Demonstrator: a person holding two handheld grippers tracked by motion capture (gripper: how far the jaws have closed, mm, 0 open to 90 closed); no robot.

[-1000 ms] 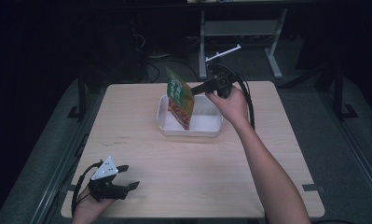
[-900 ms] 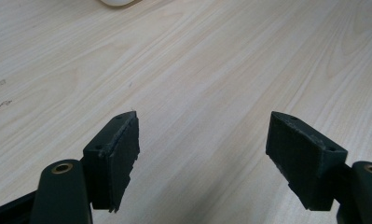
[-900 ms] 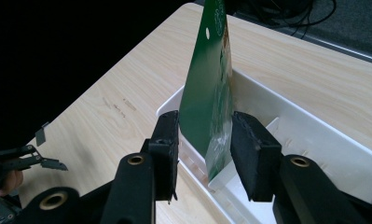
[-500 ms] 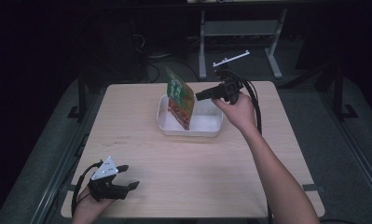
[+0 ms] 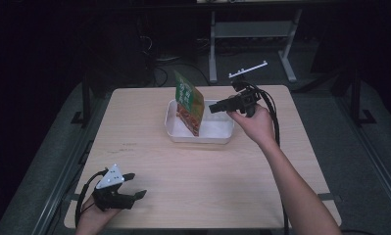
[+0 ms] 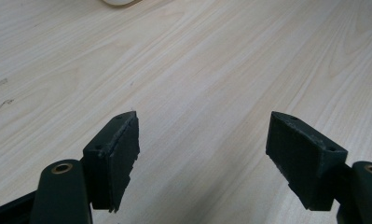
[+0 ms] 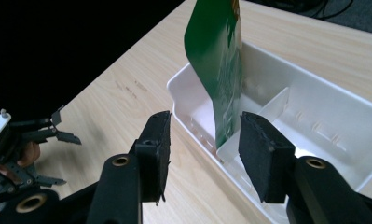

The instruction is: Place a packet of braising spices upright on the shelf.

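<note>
A green snack pouch (image 5: 188, 100) stands tilted on its edge in the left compartment of a white divided tray (image 5: 198, 138) at the table's middle back. My right gripper (image 5: 213, 108) hovers over the tray's right part, pointing left at the pouch. Its jaws have just been opening and nothing is between them. In the right gripper view the pouch (image 7: 216, 56) stands just ahead of the right gripper (image 7: 205, 121), untouched. My left gripper (image 5: 138, 185) rests open at the table's near left corner. In its own view, the left gripper (image 6: 202, 140) holds nothing above bare wood.
The tray (image 7: 183, 81) has a cross divider (image 7: 267, 109), and its right compartment holds nothing. A black cable (image 5: 274, 122) trails from the right gripper over the table. A metal stand (image 5: 252, 34) is on the floor beyond the table's far edge.
The right gripper has drawn back to the right, away from the pouch, with its jaws spread wider. The pouch stays standing in the tray. The left gripper has not moved.
</note>
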